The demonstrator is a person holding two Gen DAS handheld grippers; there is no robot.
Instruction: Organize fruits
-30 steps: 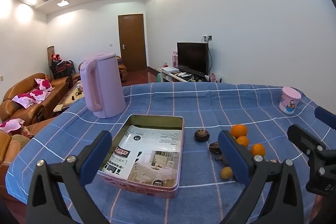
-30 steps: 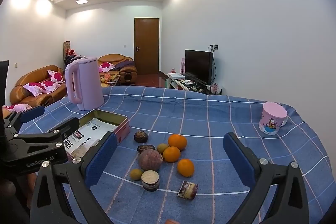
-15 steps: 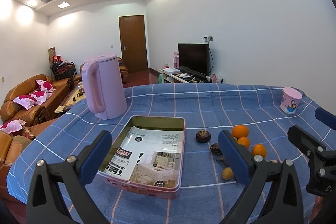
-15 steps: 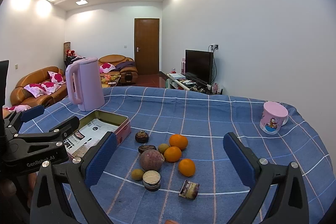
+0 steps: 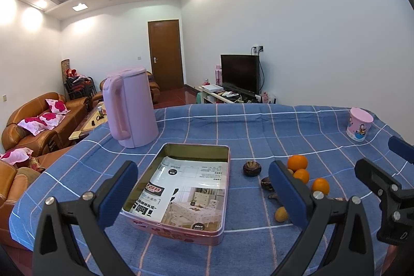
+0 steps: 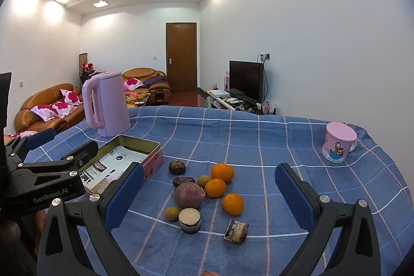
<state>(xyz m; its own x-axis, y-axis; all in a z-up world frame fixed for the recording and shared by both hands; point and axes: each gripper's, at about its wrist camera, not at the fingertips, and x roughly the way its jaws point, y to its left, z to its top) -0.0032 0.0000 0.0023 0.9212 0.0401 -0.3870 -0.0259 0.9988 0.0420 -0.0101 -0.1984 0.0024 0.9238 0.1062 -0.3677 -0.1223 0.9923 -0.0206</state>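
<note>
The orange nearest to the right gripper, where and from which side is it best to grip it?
Grip that orange across its widest middle, coming from above with the open right gripper. It is round and sits apart at the pile's right edge, with bare cloth to its right, so one finger probably fits there; another orange lies close behind it.

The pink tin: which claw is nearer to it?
Left. The left claw hangs open right over the pink tin's near end; the right claw is off to its right, open above the fruit pile.
</note>
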